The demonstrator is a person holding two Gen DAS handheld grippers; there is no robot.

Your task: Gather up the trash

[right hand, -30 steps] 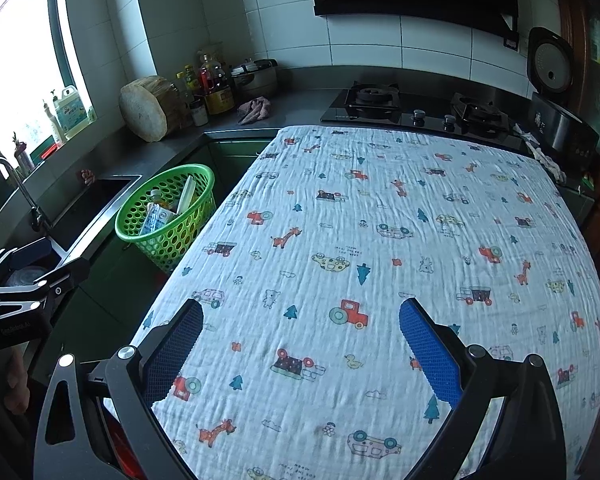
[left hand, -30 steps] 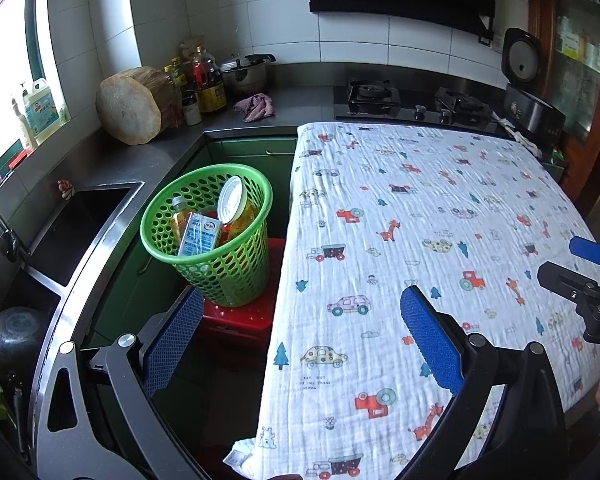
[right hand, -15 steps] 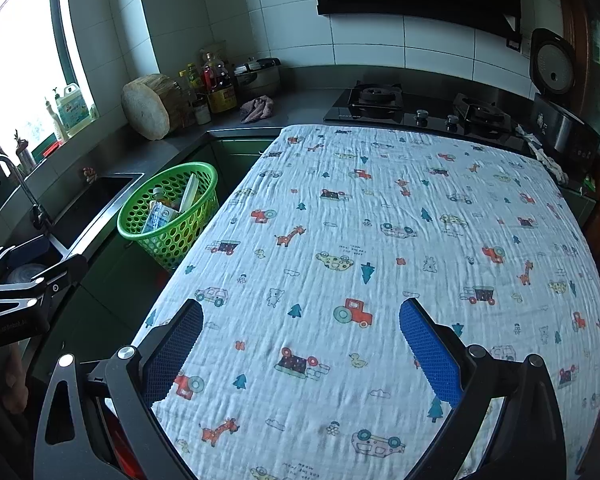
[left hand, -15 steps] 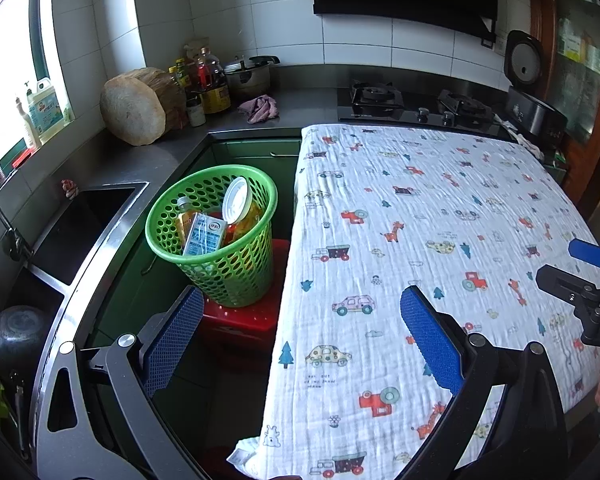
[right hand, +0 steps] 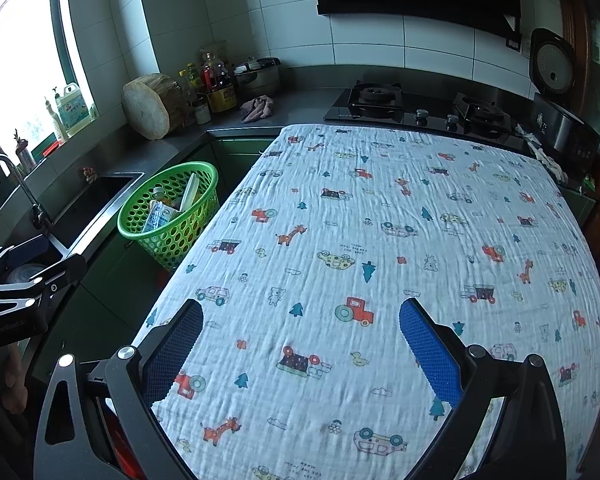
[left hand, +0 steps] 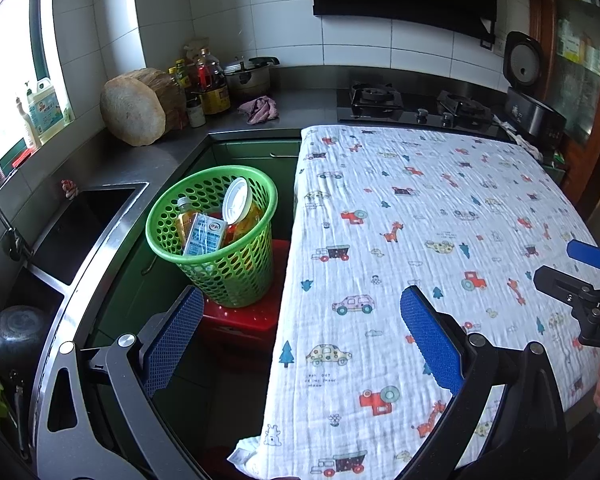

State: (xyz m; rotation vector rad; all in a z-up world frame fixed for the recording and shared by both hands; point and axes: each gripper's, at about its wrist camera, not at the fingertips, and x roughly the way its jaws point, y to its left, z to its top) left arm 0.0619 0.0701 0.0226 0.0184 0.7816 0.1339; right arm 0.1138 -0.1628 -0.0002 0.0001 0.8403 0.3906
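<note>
Left gripper (left hand: 300,328) and right gripper (right hand: 300,332): jaws spread wide, holding nothing. Green basket (left hand: 244,268) sits on red stool (left hand: 256,316) beside cloth-covered table (left hand: 440,216); inside it a bottle (left hand: 184,216), carton (left hand: 204,234), lidded cup (left hand: 238,208).

Home kitchen: gas hob (right hand: 416,106), steel sink (left hand: 80,224) with tap (right hand: 18,188), white wall tiles, oil bottles (left hand: 208,80), pressure cooker (left hand: 248,74), wooden chopping block (left hand: 140,106), rice cooker (right hand: 556,96) on the grey tabletop (left hand: 172,148).
</note>
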